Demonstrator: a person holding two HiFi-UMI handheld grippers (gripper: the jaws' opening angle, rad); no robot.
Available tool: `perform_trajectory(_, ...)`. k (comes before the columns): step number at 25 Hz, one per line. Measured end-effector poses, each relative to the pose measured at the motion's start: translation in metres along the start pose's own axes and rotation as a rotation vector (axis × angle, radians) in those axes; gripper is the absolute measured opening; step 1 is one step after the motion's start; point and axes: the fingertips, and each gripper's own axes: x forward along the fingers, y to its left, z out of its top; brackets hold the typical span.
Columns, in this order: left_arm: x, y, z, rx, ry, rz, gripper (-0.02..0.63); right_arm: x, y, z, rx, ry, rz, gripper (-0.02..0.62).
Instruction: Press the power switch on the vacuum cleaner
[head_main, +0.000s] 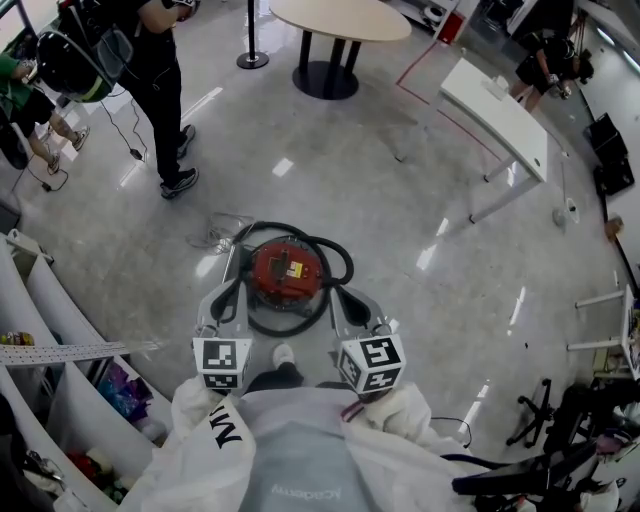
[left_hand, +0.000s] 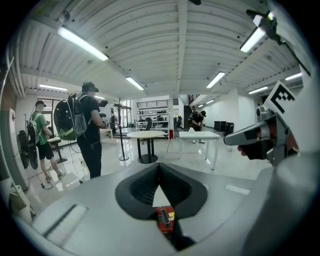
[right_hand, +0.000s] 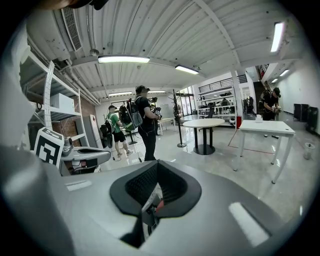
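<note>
Red vacuum cleaner (head_main: 286, 275) on floor (head_main: 400, 220) at 12 o'clock.
Left gripper (head_main: 222, 300) at its 7 o'clock, right gripper (head_main: 345, 302) at 5; both jaws pinched together, empty.

Round table (head_main: 340, 18) at the far end, long white table (head_main: 495, 110) off to its right. Person in black (head_main: 160, 80) stands on the shiny floor (head_main: 330, 170) nearby.

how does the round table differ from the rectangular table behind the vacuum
The round table has a beige top; the rectangular table has a white one. The round table stands on one dark central pedestal, the rectangular table on thin white legs. Both stand on the glossy grey floor.
</note>
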Motion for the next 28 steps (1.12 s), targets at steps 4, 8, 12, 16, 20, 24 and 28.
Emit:
perform_trajectory(4, 0.005, 0.006, -0.002, -0.001, 0.003, -0.008, 0.0, 0.007, 0.003, 0.001, -0.001, 0.005, -0.002, 0.0)
perform_trajectory(8, 0.009, 0.009, -0.004, -0.007, 0.006, -0.013, 0.0, 0.011, 0.003, 0.003, -0.007, 0.01, -0.006, 0.0)
perform_trajectory(12, 0.015, 0.006, -0.005, -0.013, 0.011, -0.024, 0.0, 0.009, -0.003, 0.006, -0.008, 0.011, -0.022, 0.0)
perform_trajectory(16, 0.024, -0.005, 0.0, -0.01, 0.015, -0.051, 0.0, 0.008, -0.012, 0.006, -0.001, 0.019, -0.035, 0.0)
perform_trajectory(20, 0.031, -0.013, -0.003, -0.017, 0.031, -0.056, 0.0, 0.007, -0.024, 0.001, 0.005, 0.036, -0.04, 0.0)
perform_trajectory(24, 0.044, -0.018, -0.005, -0.014, 0.055, -0.041, 0.0, 0.016, -0.042, 0.001, 0.012, 0.049, -0.027, 0.0)
perform_trajectory(28, 0.056, -0.022, -0.008, -0.003, 0.081, -0.035, 0.0, 0.033, -0.053, 0.002, 0.012, 0.056, 0.004, 0.0)
